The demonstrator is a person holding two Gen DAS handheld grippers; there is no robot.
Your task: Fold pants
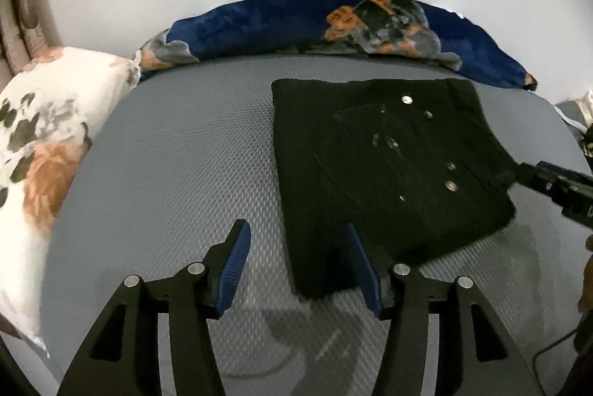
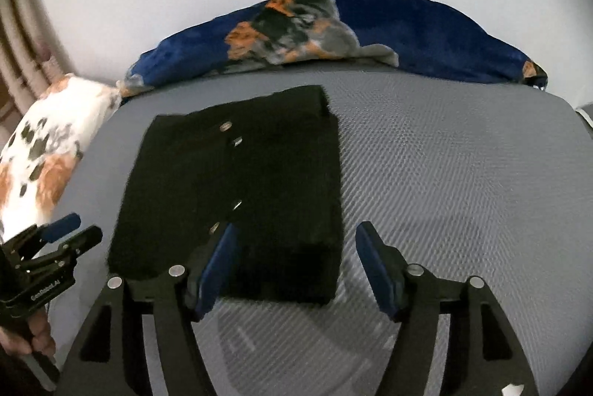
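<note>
The black pants (image 1: 385, 170) lie folded into a flat rectangle on the grey textured bed surface (image 1: 185, 155), with several metal buttons showing on top. In the right wrist view the pants (image 2: 252, 188) lie left of centre. My left gripper (image 1: 298, 270) is open above the pants' near left corner, its right pad over the cloth. My right gripper (image 2: 294, 259) is open above the pants' near right corner. The right gripper also shows at the right edge of the left wrist view (image 1: 556, 188). The left gripper shows at the lower left of the right wrist view (image 2: 55, 244).
A white floral pillow (image 1: 40, 166) lies at the bed's left side. A rolled dark blue floral blanket (image 1: 333, 25) runs along the far edge against a white wall. Grey bed surface (image 2: 463, 173) extends right of the pants.
</note>
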